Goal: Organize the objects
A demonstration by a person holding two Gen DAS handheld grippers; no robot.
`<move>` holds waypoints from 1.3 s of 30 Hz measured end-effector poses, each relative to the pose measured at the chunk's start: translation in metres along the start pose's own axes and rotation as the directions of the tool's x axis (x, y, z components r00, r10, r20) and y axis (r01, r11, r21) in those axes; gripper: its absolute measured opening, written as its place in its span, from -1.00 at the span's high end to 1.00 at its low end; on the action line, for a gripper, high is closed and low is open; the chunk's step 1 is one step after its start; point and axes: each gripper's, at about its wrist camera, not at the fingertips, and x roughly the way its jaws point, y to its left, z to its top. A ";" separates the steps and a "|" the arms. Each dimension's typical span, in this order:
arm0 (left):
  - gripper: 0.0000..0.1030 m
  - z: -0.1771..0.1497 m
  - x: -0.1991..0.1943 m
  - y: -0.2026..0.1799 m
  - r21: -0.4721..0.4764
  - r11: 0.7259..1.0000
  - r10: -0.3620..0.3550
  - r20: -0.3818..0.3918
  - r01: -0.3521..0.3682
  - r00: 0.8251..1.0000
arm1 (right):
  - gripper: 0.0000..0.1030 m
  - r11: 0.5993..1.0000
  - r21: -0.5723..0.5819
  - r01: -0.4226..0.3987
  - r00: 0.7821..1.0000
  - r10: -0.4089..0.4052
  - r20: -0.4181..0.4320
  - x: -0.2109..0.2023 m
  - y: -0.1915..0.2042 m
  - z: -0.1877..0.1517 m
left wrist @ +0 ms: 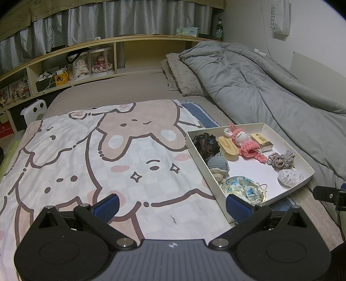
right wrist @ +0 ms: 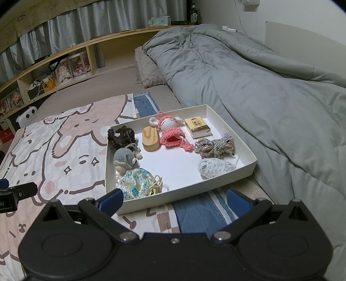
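a shallow white box (right wrist: 229,177) sits on the bed, half on a cartoon-rabbit blanket (left wrist: 86,155) and just beside a rumpled grey duvet (right wrist: 248,90). inside the box, all loose: a dark brown crochet piece (right wrist: 122,137) in the far left corner, a wooden oval block (right wrist: 150,138) next to it, a pink crochet doll (right wrist: 170,131) lying on its back, and a small gold-and-silver box (right wrist: 197,127) whose printed top is too small to read. nearer the front are a grey crochet animal (right wrist: 124,161), a pale floral brocade pouch (right wrist: 136,182) with a cord, a bundle of twisted grey and gold cord (right wrist: 214,146), and a ball of whitish yarn (right wrist: 214,168).

the left claw (left wrist: 173,207) is spread wide over the blanket, gripping nothing, its right blue pad (left wrist: 237,207) overlapping the box's near corner in the view. the right claw (right wrist: 175,202) is likewise spread and empty, hovering at the box's near edge.

readable writing: "sweet" on a white bag (left wrist: 279,19) hanging on the wall, and "good luck" scrawled on the brown band above the curtain (right wrist: 43,20). a tissue box (left wrist: 187,31) and a green bottle (left wrist: 219,28) stand on the headboard shelf (left wrist: 151,39); their labels are illegible.
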 end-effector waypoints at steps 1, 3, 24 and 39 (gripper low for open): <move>-1.00 0.000 0.000 0.000 0.000 1.000 0.000 0.000 0.000 1.000 | -1.00 1.000 0.000 0.000 1.000 0.000 0.000 0.000 0.000 0.000; -1.00 0.000 0.000 0.000 0.000 1.000 0.001 0.001 -0.001 1.000 | -1.00 1.000 0.000 0.000 1.000 0.000 0.000 0.000 0.000 0.000; -1.00 0.000 0.000 0.000 0.000 1.000 0.000 0.000 0.000 1.000 | -1.00 1.000 0.002 0.001 1.000 0.000 -0.003 0.000 0.001 -0.001; -1.00 0.000 0.000 -0.002 -0.001 1.000 -0.001 0.000 0.001 1.000 | -1.00 1.000 0.003 0.001 1.000 -0.001 -0.004 0.000 0.001 -0.002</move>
